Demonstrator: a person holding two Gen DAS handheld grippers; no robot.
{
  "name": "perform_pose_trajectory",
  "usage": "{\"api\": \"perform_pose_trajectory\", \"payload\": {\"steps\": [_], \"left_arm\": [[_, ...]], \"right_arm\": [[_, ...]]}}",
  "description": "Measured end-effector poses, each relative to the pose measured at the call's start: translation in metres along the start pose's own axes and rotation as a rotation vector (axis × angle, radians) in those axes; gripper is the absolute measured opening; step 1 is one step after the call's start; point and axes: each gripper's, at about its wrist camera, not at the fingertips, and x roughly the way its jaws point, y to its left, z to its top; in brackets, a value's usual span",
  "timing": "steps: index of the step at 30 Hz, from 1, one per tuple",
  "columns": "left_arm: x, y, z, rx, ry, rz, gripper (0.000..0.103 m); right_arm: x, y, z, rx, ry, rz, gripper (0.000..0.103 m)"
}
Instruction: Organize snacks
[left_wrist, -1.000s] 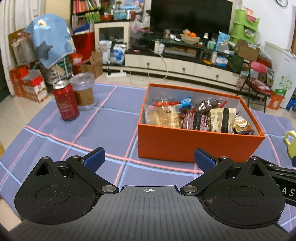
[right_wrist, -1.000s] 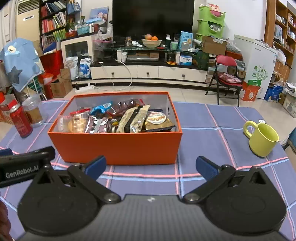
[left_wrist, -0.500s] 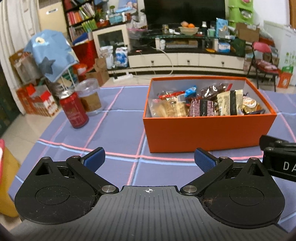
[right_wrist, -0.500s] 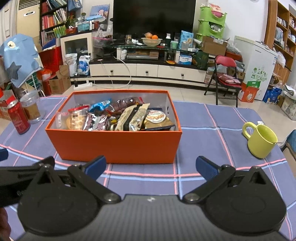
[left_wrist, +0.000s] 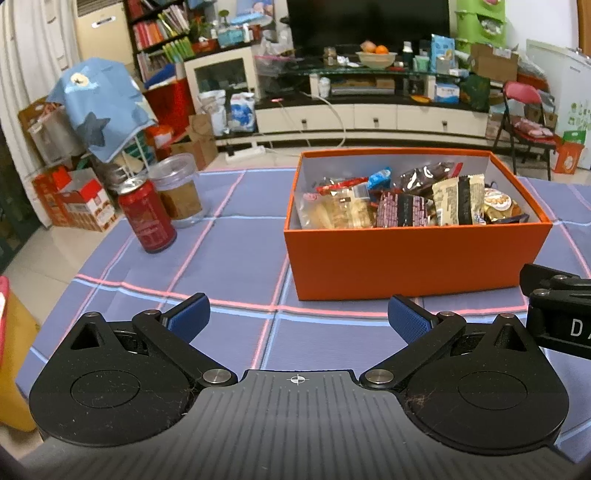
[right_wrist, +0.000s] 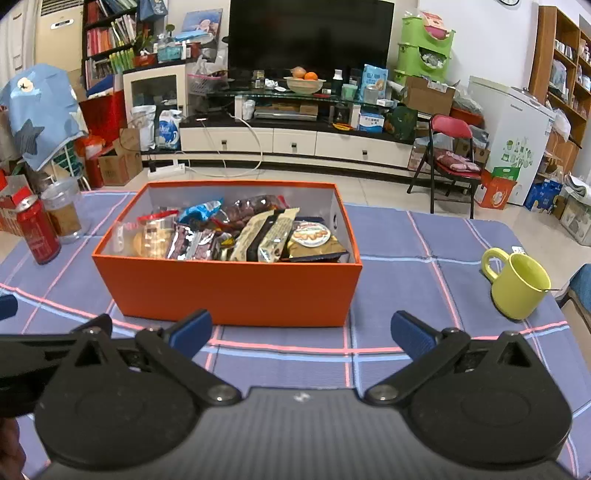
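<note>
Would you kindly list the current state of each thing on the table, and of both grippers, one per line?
Orange cardboard box: lidless, upright, full of snack packets.
Snack packets: inside the box, none held.
Red drink can: upright, left of the box.
Clear plastic jar: upright, lid on, behind the can.
Yellow-green mug: upright, right of the box.
Left gripper: open, empty.
Right gripper: open, empty.

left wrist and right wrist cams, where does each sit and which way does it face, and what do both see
Left wrist: sits on the left tool, facing forward over the table; the orange box lies ahead to the right, the red can to the left; its own open fingers show.
Right wrist: sits on the right tool, facing the orange box head-on, the yellow mug to the right; its own open fingers show.
Shared: box, snacks, can, TV stand behind.
</note>
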Motion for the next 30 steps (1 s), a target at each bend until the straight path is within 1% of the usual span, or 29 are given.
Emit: {"api": "perform_pose_trajectory", "payload": {"steps": [9, 16, 21, 30], "left_arm": [[0.001, 0.000, -0.003, -0.002, 0.005, -0.005, 0.094], [0.003, -0.005, -0.005, 0.015, 0.009, 0.000, 0.094], [0.003, -0.017, -0.006, 0.028, 0.012, -0.004, 0.094], [0.000, -0.028, -0.002, 0.011, 0.011, -0.029, 0.094]], "right_arm": [[0.000, 0.001, -0.001, -0.004, 0.004, 0.000, 0.102], [0.003, -0.002, -0.004, 0.001, 0.009, 0.005, 0.102], [0.005, -0.011, -0.008, 0.007, 0.019, -0.003, 0.102], [0.003, -0.029, -0.006, 0.044, 0.019, -0.011, 0.102]]}}
